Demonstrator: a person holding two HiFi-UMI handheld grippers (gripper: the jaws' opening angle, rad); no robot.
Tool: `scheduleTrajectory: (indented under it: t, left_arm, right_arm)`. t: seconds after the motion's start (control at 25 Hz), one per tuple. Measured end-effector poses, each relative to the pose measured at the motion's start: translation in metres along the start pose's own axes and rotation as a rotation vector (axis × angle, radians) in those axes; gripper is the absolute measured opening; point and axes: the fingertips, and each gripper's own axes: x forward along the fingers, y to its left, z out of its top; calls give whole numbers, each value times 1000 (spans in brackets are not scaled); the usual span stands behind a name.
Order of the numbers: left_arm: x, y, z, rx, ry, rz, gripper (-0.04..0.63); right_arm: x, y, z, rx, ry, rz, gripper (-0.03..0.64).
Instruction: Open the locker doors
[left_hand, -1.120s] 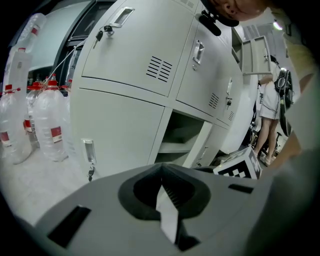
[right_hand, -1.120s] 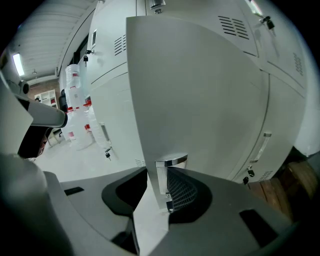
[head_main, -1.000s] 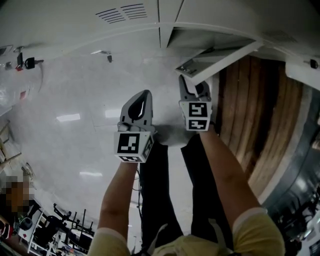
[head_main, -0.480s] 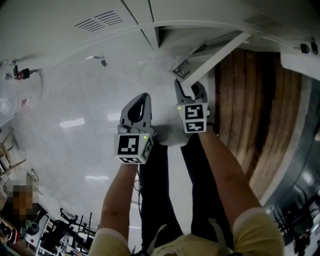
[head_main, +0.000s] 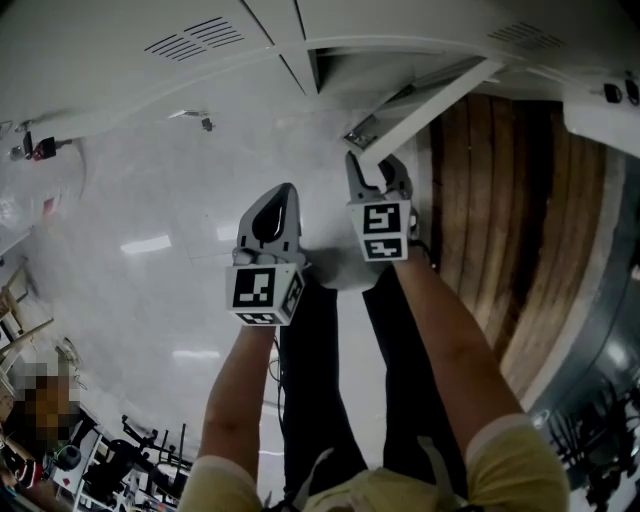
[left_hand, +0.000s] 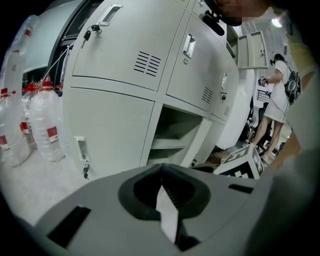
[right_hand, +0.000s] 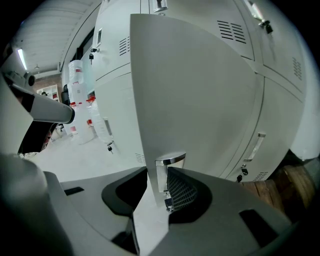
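A bank of white lockers (left_hand: 150, 65) stands in front of me. One bottom door (right_hand: 200, 90) is swung out, and I see it edge-on as a white slat (head_main: 430, 105) in the head view. My right gripper (right_hand: 162, 176) is shut on that door's free edge at its chrome handle (right_hand: 169, 161); in the head view the right gripper (head_main: 378, 168) sits at the slat's lower end. The open compartment (left_hand: 175, 132) shows an inner shelf. My left gripper (head_main: 285, 192) hangs left of it, shut and empty, pointing at the lockers (left_hand: 161, 171).
A closed bottom door with handle and key (left_hand: 82, 152) is left of the open compartment. Large water bottles (left_hand: 42, 117) stand at the far left. A person (left_hand: 277, 95) stands by another open door at the right. Wooden planks (head_main: 495, 200) lie right of the door.
The head view has shifted a little, so the door and right gripper sit slightly higher and further left. The right gripper keeps its hold; the left gripper has barely moved.
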Motion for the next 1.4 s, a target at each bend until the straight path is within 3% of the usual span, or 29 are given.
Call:
scheduleTrajectory:
  t: [0.8, 1.4]
  left_arm:
    - [-8, 22, -1, -21, 0, 18, 3]
    - [-49, 18, 12, 7, -16, 38, 3]
  right_arm:
    - [-1, 5, 8, 10, -8, -9, 121]
    - [-56, 10, 30, -63, -37, 10, 121]
